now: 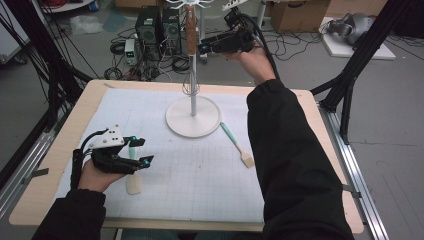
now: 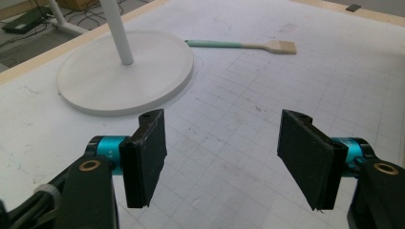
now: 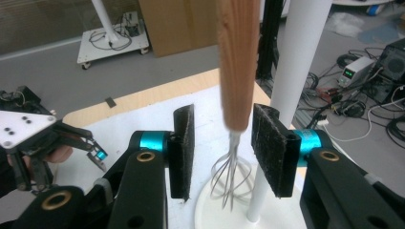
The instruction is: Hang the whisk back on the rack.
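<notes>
Whisk [image 3: 236, 67] hung upright on rack pole [image 1: 192, 80], far centre of worktop [image 1: 65, 150]. Right claw [image 3: 223, 148] straddled wooden handle, jaws clear of it, likely releasing. Left claw [image 2: 223, 152] wide open, empty, near left.

Even, soft light from overhead falls on the worktop [image 1: 65, 150]; shadows under the stand base [image 1: 193, 116] are faint and short. The white mat [image 1: 200, 165] is bright without glare. All pictures are slightly grainy and soft. In the right gripper view the wooden handle [image 3: 237, 57] is blurred, and the far floor looks dimmer.
</notes>
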Demonstrator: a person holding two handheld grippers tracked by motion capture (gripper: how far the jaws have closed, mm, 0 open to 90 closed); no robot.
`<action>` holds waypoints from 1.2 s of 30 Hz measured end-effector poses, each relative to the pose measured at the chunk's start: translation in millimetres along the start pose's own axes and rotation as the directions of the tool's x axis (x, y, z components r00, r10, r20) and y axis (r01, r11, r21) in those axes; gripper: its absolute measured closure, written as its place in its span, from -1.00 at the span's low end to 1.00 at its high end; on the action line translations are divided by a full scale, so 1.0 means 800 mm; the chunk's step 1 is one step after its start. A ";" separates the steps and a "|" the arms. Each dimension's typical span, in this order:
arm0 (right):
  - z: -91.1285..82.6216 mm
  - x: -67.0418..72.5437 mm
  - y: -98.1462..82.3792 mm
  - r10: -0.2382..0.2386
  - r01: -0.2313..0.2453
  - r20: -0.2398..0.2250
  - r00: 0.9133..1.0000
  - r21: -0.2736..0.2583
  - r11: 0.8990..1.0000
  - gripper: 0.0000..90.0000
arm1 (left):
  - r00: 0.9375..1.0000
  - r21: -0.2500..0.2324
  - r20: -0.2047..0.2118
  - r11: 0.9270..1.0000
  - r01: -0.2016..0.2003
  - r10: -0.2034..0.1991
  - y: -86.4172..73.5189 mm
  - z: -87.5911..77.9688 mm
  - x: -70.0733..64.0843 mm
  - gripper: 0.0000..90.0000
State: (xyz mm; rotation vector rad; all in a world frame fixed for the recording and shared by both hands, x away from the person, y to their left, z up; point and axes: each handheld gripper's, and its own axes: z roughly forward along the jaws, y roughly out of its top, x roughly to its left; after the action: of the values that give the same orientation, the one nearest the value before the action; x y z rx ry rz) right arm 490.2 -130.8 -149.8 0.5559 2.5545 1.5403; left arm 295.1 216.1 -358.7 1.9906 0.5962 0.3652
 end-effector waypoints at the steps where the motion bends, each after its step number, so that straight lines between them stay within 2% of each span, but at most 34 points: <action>1: -0.002 0.001 -0.001 -0.004 0.004 -0.001 1.000 0.000 1.000 0.36 | 1.000 -0.001 0.001 1.000 0.001 -0.001 0.000 0.000 0.000 -0.24; 11: -0.011 0.008 -0.002 -0.041 0.036 -0.079 0.996 -0.063 0.997 0.75 | 1.000 -0.005 -0.002 1.000 -0.005 0.005 0.001 -0.002 0.000 -0.24; 18: -0.010 0.009 0.002 -0.064 0.061 -0.089 0.994 -0.041 0.997 0.97 | 1.000 -0.006 0.001 1.000 0.000 0.000 0.001 -0.001 0.001 -0.24; 25: -0.009 0.009 0.008 -0.072 0.068 -0.095 0.993 -0.036 0.997 0.98 | 1.000 -0.001 0.002 1.000 -0.002 0.002 0.002 -0.002 0.001 -0.25; 36: -0.019 0.011 0.019 -0.086 0.080 -0.087 0.993 -0.071 0.994 0.99 | 1.000 -0.001 0.004 1.000 -0.006 0.006 0.002 -0.003 0.001 -0.25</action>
State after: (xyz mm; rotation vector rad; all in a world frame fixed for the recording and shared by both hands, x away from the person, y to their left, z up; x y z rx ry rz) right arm 481.5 -134.0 -128.3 0.3761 2.5429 1.6515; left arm 295.1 217.3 -356.2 1.9923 0.5875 0.3657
